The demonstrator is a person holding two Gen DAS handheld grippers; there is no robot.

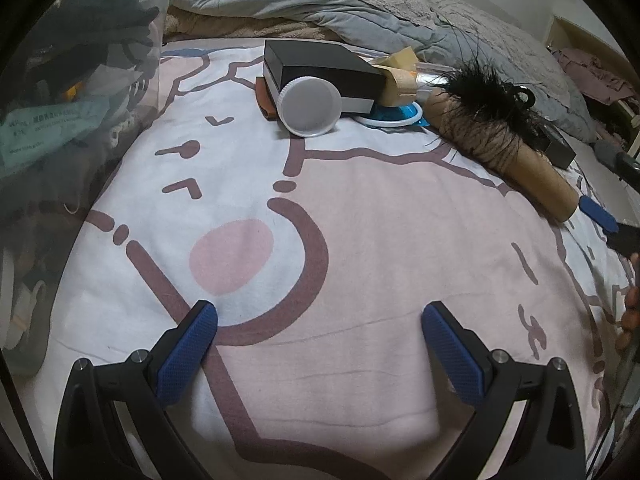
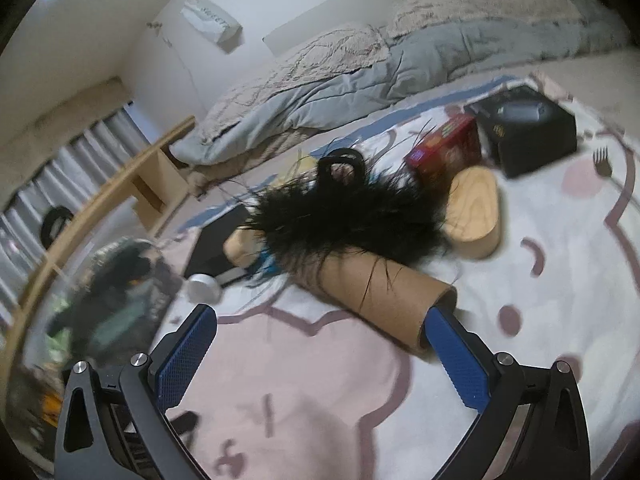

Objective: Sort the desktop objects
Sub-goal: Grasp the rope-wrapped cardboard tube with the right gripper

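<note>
My left gripper (image 1: pixel 319 316) is open and empty above the pink and white blanket (image 1: pixel 360 240). Far ahead of it lie a white round lid (image 1: pixel 310 106) leaning on a black box (image 1: pixel 320 70), a blue and white dish (image 1: pixel 394 114), and a cardboard tube (image 1: pixel 516 160) with a black feathery item (image 1: pixel 492 96) on it. My right gripper (image 2: pixel 320 322) is open and empty; its right fingertip (image 2: pixel 440 320) is right by the open end of the cardboard tube (image 2: pixel 384 300). The black feathery item (image 2: pixel 344 216) lies across the tube. A wooden oval box (image 2: pixel 476 212), a red box (image 2: pixel 444 148) and a black box (image 2: pixel 524 136) lie beyond.
A clear bag of dark things (image 1: pixel 68 92) stands at the left. A grey duvet (image 1: pixel 360 12) is heaped along the back. A wooden rail and shelf (image 2: pixel 132 184) lie at the left in the right wrist view. A small fork (image 2: pixel 602 162) lies at the right.
</note>
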